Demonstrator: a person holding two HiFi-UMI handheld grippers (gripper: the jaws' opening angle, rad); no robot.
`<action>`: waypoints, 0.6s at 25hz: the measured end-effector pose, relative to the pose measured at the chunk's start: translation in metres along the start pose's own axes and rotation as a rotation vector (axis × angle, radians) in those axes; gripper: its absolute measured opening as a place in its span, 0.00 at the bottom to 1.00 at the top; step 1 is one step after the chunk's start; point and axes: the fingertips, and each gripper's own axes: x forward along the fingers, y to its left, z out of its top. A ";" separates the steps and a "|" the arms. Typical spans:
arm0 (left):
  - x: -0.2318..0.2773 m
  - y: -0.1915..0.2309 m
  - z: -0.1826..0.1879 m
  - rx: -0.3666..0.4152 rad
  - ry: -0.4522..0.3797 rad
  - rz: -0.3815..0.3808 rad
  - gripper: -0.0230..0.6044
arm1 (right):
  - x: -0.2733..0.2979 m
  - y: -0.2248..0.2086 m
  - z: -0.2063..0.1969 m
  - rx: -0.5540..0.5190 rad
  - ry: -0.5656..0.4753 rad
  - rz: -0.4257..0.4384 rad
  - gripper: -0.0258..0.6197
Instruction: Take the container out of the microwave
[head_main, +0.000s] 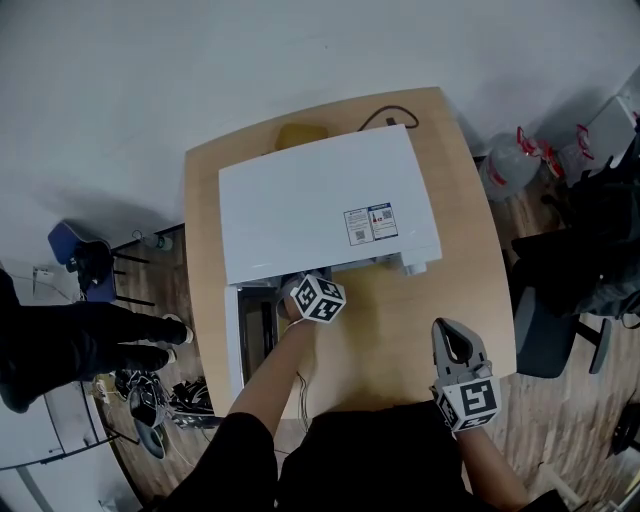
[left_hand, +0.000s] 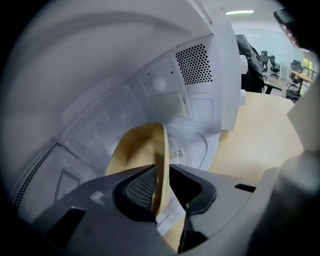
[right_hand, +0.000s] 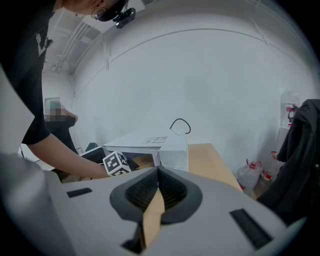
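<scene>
A white microwave (head_main: 320, 200) stands on a wooden table (head_main: 400, 320) with its door (head_main: 236, 345) swung open to the left. My left gripper (head_main: 305, 292) reaches into the cavity. In the left gripper view a tan container (left_hand: 137, 147) sits tilted on the glass turntable (left_hand: 192, 145), and my left gripper (left_hand: 161, 167) is shut on its thin rim, one pad on each side. My right gripper (head_main: 452, 338) hovers over the table's front right, well apart from the microwave. In the right gripper view my right gripper (right_hand: 158, 172) is shut with nothing in it.
A black cable (head_main: 390, 118) and a yellow object (head_main: 300, 133) lie behind the microwave. On the floor, a water bottle (head_main: 508, 165) and a chair with dark clothing (head_main: 580, 270) stand to the right. Another person's legs and shoes (head_main: 150, 340) are at the left.
</scene>
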 end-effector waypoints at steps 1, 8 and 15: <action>-0.002 -0.001 -0.001 0.000 0.000 -0.006 0.16 | -0.001 0.002 0.000 0.002 0.002 0.003 0.13; -0.016 -0.007 -0.005 -0.012 -0.006 -0.024 0.09 | -0.009 0.012 0.006 -0.009 -0.017 0.019 0.13; -0.035 -0.026 -0.007 0.004 -0.032 -0.060 0.08 | -0.027 0.016 0.003 -0.013 -0.037 -0.004 0.13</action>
